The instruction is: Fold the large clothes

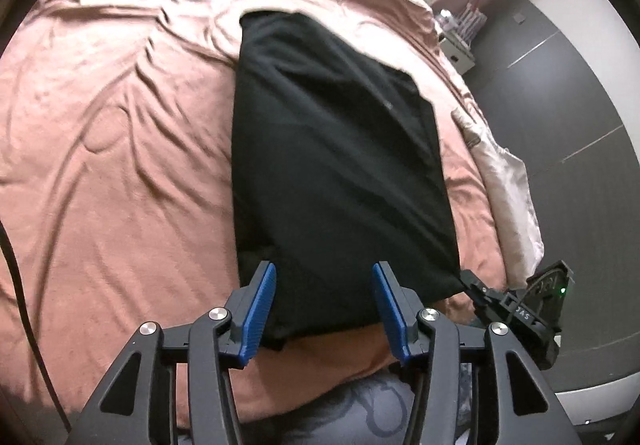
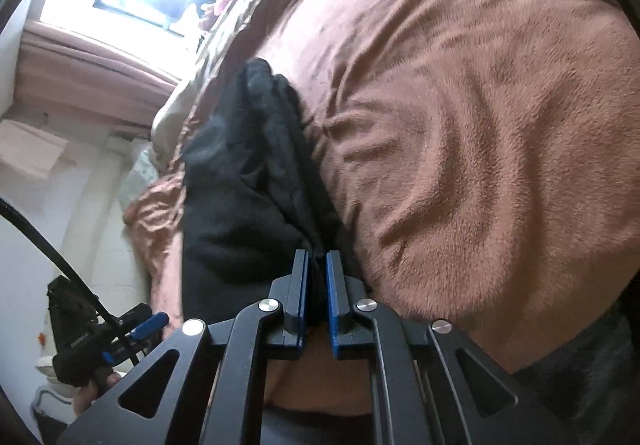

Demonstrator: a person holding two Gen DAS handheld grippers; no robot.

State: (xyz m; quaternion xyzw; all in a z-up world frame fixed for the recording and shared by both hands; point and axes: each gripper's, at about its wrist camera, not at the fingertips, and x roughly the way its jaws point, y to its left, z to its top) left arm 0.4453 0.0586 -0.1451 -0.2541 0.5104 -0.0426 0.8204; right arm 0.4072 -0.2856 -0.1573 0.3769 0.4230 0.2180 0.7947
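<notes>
Black garment (image 1: 336,165), a dark fleecy piece whose exact type I cannot tell, lies on the brown bedspread (image 1: 120,165) near the bed's right-hand edge, already doubled into a long narrow panel; the step in hand looks like a mid-fold, with one near corner lifted and the other free; going left to right, the left gripper (image 1: 324,301) hovers over the near hem with its blue pads (image 1: 260,309) spread wide and nothing between them, the fabric lying beneath rather than in their grasp; it points forward along the panel, tilted down toward the bed; further right, the right gripper (image 2: 317,285) sits low at the near right corner, its jaws drawn narrow and pinching a bunched ridge of the black cloth; its body angles in from the bedside, close to the spread; the next move, as I judge it, calls for the left gripper to close on the opposite near corner so both can carry the hem toward the far end evenly; a one-sided pull could skew the stack.
</notes>
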